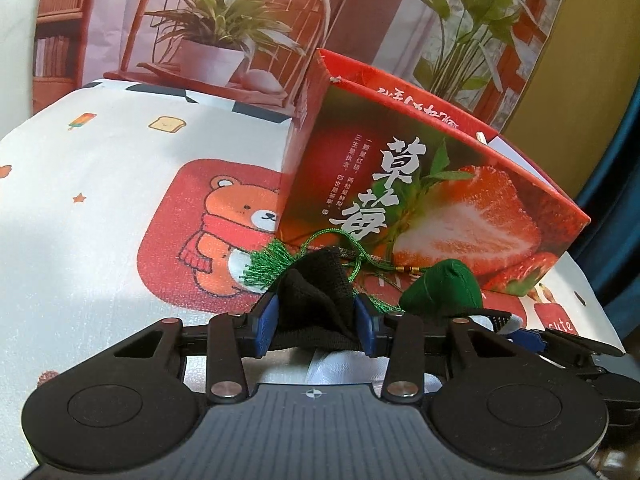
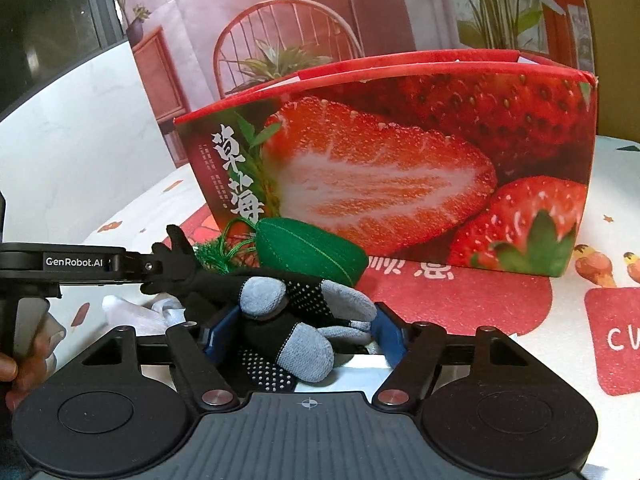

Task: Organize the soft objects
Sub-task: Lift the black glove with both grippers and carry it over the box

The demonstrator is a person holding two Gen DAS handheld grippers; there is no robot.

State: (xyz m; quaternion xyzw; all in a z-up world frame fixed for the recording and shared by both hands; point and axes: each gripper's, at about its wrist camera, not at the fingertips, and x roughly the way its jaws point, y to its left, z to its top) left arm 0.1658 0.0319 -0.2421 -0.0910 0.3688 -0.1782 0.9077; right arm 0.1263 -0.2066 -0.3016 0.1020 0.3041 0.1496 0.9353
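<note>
Two grippers clamp one limp black knit glove with grey fingertips (image 2: 288,320) before the red strawberry-printed carton (image 2: 400,168): our left gripper (image 1: 316,316) pinches its cuff, our right gripper (image 2: 304,332) its fingers. We judge it light and floppy, so hold both ends.

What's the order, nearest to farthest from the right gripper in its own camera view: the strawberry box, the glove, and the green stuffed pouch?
1. Glove: between the right gripper's jaws.
2. Green stuffed pouch: just beyond, slightly left.
3. Strawberry box: upright behind it.
</note>
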